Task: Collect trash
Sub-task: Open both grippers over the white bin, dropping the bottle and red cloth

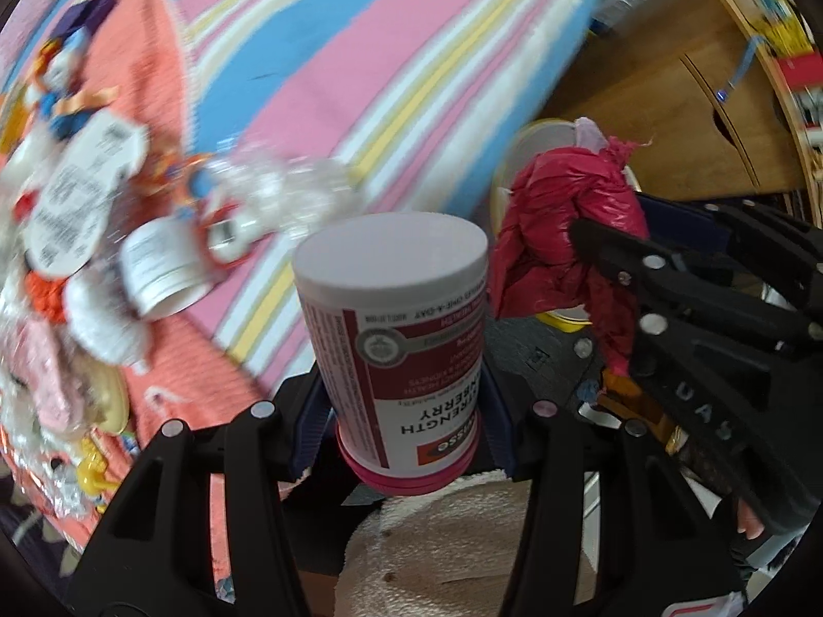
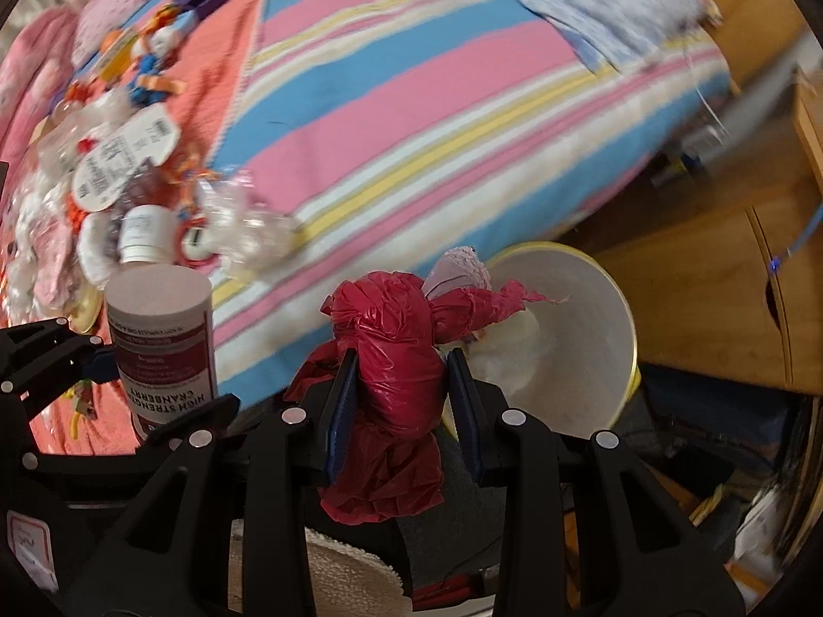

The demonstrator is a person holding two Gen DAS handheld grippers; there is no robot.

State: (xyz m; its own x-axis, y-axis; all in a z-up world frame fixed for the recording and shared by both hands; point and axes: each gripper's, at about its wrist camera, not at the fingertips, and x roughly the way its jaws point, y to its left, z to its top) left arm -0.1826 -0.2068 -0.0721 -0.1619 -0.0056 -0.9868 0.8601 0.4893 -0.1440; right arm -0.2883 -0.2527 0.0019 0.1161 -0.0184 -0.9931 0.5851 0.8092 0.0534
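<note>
Trash items are in hand on both sides. Left tongs (image 1: 406, 411) are clamped on a supplement bottle (image 1: 398, 329), white with a maroon label; it is held upside down, pink cap (image 1: 411, 481) toward the camera and flat white base pointing away, blue pads pressing each side of it. Label text reads inverted, partly legible ("STRENGTH", "CRANBERRY"). Right tongs (image 2: 401, 396) are closed on a crumpled red plastic bag (image 2: 396, 375), knotted and bunched, with loose folds hanging below the pads and a torn tail reaching right toward a bin. Bin (image 2: 581, 339): round, pale inside, yellow rim, tipped so its mouth faces the camera; it sits on the floor just beside the bed's near edge, directly behind the red bag. A pale lilac scrap (image 2: 458, 267) shows at the bag's top, against the bin rim. In the left wrist view the right tongs and red bag sit to the right of the bottle, near but apart. Bed cover (image 2: 411, 103) is striped pink, blue, yellow and white. On its far left lies a heap of clutter (image 2: 123, 154): clear crinkled wrap, round white printed tags, a small white jar, orange ribbon, blue and orange toy parts; details blurred. Wooden furniture (image 2: 720, 283) stands at right.
</note>
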